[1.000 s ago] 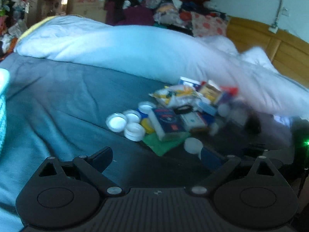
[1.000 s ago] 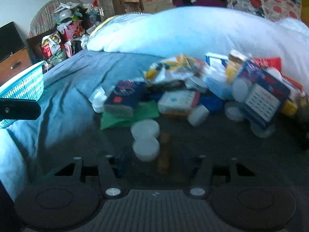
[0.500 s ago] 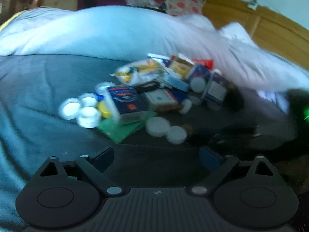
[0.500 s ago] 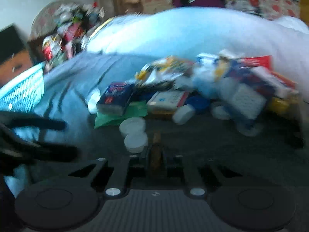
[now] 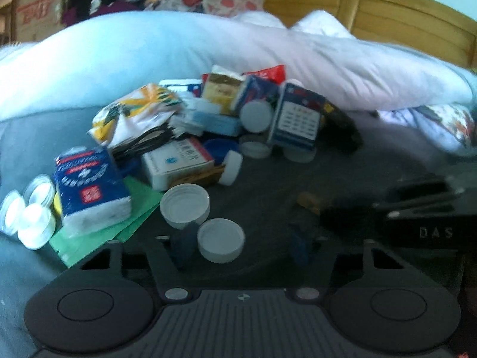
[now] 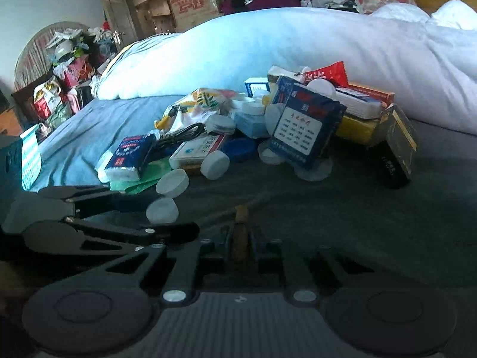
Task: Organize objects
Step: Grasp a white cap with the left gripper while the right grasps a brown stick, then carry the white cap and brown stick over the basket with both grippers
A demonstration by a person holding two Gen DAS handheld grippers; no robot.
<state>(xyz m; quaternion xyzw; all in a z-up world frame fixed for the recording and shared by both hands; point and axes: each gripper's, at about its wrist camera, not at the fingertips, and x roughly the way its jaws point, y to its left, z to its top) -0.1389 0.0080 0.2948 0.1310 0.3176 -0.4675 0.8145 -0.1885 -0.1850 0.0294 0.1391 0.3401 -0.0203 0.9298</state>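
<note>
The bed (image 6: 89,131) with its grey-blue sheet carries everything, and a big pale duvet (image 6: 298,44) lies behind the heap of objects (image 6: 268,119): boxes, packets, a black cable and many white lids. At the far left edge a turquoise basket (image 6: 29,155) shows, which I judge is where the things must go.

The right gripper (image 6: 240,232) has its fingers closed tight on a small brown stick-like object (image 6: 240,223), which is low over the dark sheet, in front of the heap. What it is exactly I cannot tell. To do this step well, I think the person should lift it straight before swinging left, because the left gripper (image 5: 238,238) is very close on that side.

The left gripper is spread wide, and a white lid (image 5: 220,244) lies between its fingers, touching the left one. Closing slowly and centred should stop the lid from sliding away toward the second lid (image 5: 184,205) just beside.
</note>
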